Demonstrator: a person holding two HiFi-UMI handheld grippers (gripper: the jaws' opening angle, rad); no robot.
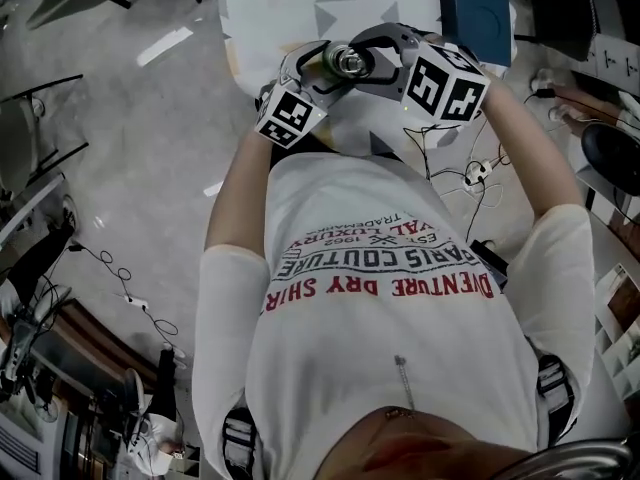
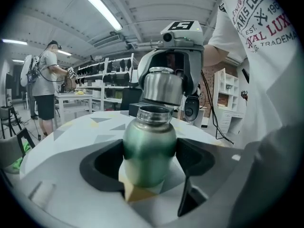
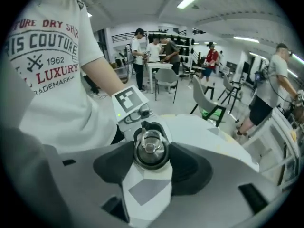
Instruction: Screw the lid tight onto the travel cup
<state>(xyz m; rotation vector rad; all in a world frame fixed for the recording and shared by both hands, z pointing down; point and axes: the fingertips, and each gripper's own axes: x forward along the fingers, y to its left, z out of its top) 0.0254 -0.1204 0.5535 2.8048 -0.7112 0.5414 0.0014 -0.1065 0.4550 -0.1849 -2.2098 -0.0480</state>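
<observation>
The green travel cup (image 2: 149, 148) lies gripped by its body between the dark pads of my left gripper (image 2: 149, 152), its steel mouth (image 2: 153, 112) uncovered and pointing away. The steel lid (image 2: 162, 87) hangs just past that mouth, a little off to the right and apart from it, and my right gripper (image 3: 151, 152) is shut on it. In the right gripper view I see the lid (image 3: 151, 148) end-on between the pads. In the head view both grippers meet over the table, with the left gripper (image 1: 322, 68) and right gripper (image 1: 378, 60) on either side of the lid (image 1: 348, 63).
A white table (image 1: 300, 8) with grey triangles lies under the grippers. Cables (image 1: 470, 173) trail on the floor at the right. Several people (image 3: 152, 51), chairs (image 3: 209, 101) and shelves stand further back in the room.
</observation>
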